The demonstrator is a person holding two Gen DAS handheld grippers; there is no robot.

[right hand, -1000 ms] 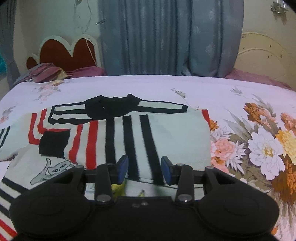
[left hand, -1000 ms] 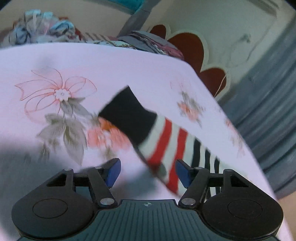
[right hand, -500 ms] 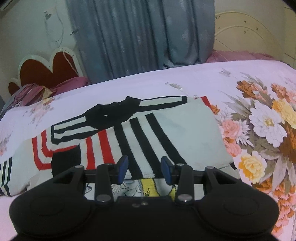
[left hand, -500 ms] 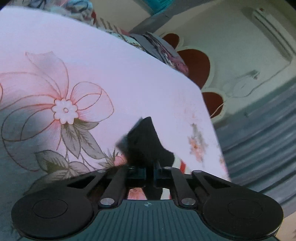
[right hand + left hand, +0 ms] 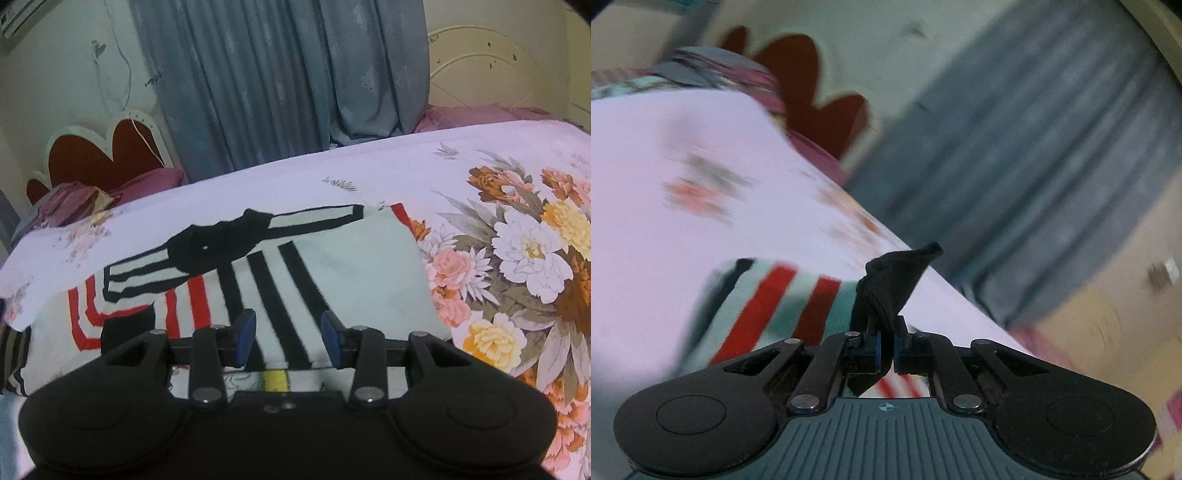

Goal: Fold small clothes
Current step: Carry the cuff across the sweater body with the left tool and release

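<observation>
— Since the bed (image 5: pixel 258 184) gives a flat surface, is the striped sweater (image 5: pixel 351 280) spread there for folding?

— Yes. The left gripper (image 5: pixel 885 347), at 6 o'clock, is clamped on its black cuff (image 5: pixel 890 288), likely to fold the sleeve inward. The right gripper (image 5: pixel 288 338) hovers half-open, holding nothing.

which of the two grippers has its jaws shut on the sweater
The left gripper: its jaws are clamped on the sweater's black cuff. The right gripper hangs open over the sweater, gripping nothing.
</observation>
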